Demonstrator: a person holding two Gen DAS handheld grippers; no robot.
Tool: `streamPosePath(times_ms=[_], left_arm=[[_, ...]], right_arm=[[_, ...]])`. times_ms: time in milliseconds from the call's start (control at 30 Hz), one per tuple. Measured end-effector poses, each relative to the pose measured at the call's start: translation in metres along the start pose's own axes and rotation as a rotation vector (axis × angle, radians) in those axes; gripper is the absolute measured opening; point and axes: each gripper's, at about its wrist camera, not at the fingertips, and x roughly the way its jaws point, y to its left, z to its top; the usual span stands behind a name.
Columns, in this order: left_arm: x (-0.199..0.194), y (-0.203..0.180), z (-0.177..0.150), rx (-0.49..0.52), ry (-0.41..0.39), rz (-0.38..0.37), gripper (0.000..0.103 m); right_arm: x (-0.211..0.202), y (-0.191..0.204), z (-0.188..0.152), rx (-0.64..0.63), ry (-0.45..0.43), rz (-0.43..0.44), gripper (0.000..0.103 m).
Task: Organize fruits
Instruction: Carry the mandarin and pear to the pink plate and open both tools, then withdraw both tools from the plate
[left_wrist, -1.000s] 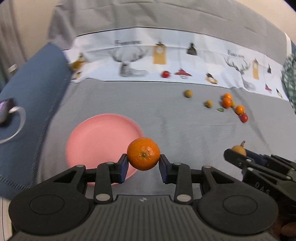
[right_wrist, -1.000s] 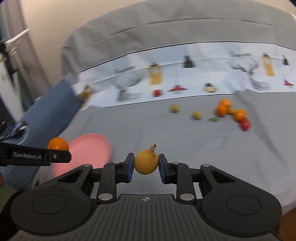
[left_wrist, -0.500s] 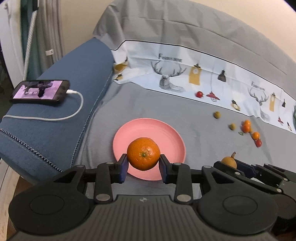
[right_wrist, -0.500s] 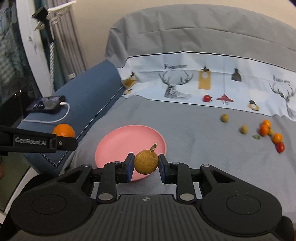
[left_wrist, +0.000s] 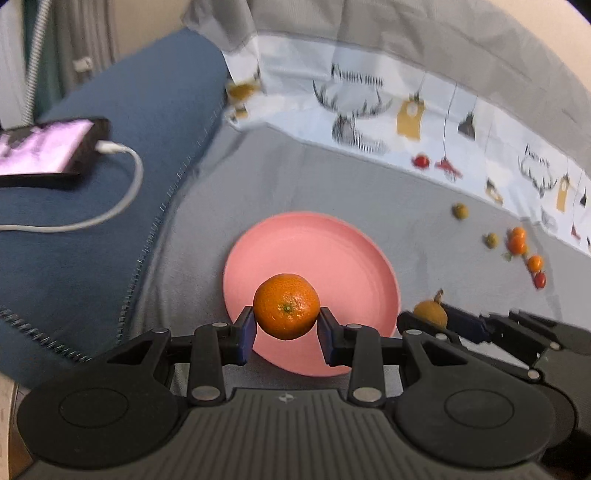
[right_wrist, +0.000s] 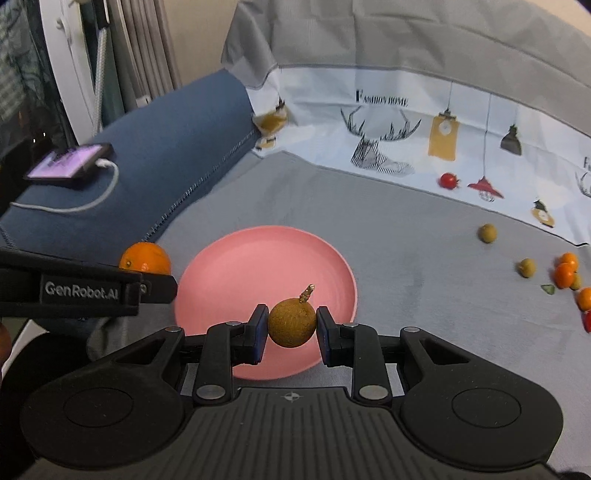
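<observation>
The left gripper (left_wrist: 286, 326) is clamped on a mandarin orange (left_wrist: 286, 306), which sits between its two blue pads above the near part of a pink plate (left_wrist: 314, 243). The right gripper (right_wrist: 291, 328) is closed around a brown longan (right_wrist: 291, 323) with a short stem pointing up, held over the near edge of the same plate. In the left wrist view the right gripper shows at the right edge with its longan just beside the plate's rim; in the right wrist view the left gripper reaches in from the left, its orange just off the plate's left rim.

The plate lies on a grey bed sheet (right_wrist: 406, 236) and carries no fruit. Well apart from it, to the right, loose fruits are scattered: two more longans (right_wrist: 487, 233), small oranges (right_wrist: 565, 275), and a cherry tomato (right_wrist: 448, 180) near the printed white band. A phone (right_wrist: 70, 164) with a white cable rests on the blue cushion (right_wrist: 177, 147) at left.
</observation>
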Motion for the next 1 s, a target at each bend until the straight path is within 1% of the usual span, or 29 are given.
streamPosePath(times_ms=[67, 200, 500, 567, 600, 633, 667, 700, 733, 767, 833, 900, 1000], left_arm=[[0.018, 0.002, 0.002, -0.002, 0.032, 0.003, 0.039], [0.044, 0.005, 0.007, 0.008, 0.066, 0.008, 0.039], [0.079, 0.008, 0.019, 0.029, 0.093, 0.035, 0.040], [0.082, 0.007, 0.022, 0.048, 0.079, 0.032, 0.041], [0.080, 0.006, 0.024, 0.065, 0.056, 0.034, 0.050], [0.076, 0.005, 0.026, 0.085, 0.027, 0.038, 0.063], [0.072, 0.004, 0.028, 0.102, 0.005, 0.043, 0.093], [0.065, 0.002, 0.030, 0.111, -0.026, 0.048, 0.102], [0.057, 0.002, 0.031, 0.112, -0.067, 0.043, 0.103], [0.050, 0.001, 0.031, 0.117, -0.085, 0.033, 0.103], [0.040, -0.001, 0.029, 0.129, -0.076, 0.023, 0.103], [0.026, -0.002, 0.019, 0.121, -0.074, 0.036, 0.103], [-0.002, 0.000, -0.002, 0.088, -0.069, 0.075, 0.103]], right_arm=[[0.014, 0.001, 0.000, -0.004, 0.021, -0.005, 0.029], [0.037, 0.001, -0.001, -0.019, 0.059, -0.013, 0.029], [0.072, 0.001, -0.001, -0.049, 0.102, -0.021, 0.029], [0.077, 0.001, 0.001, -0.058, 0.102, -0.021, 0.029], [0.078, 0.002, 0.003, -0.068, 0.093, -0.019, 0.032], [0.078, 0.004, 0.005, -0.081, 0.084, -0.020, 0.047], [0.077, 0.005, 0.008, -0.098, 0.075, -0.027, 0.064], [0.073, 0.007, 0.011, -0.111, 0.051, -0.039, 0.075], [0.068, 0.007, 0.012, -0.120, 0.031, -0.047, 0.078], [0.062, 0.007, 0.013, -0.126, 0.019, -0.053, 0.082], [0.048, 0.004, 0.012, -0.118, 0.027, -0.066, 0.085], [0.031, 0.001, 0.007, -0.086, 0.044, -0.071, 0.090], [-0.004, 0.002, -0.010, -0.044, 0.062, -0.066, 0.093]])
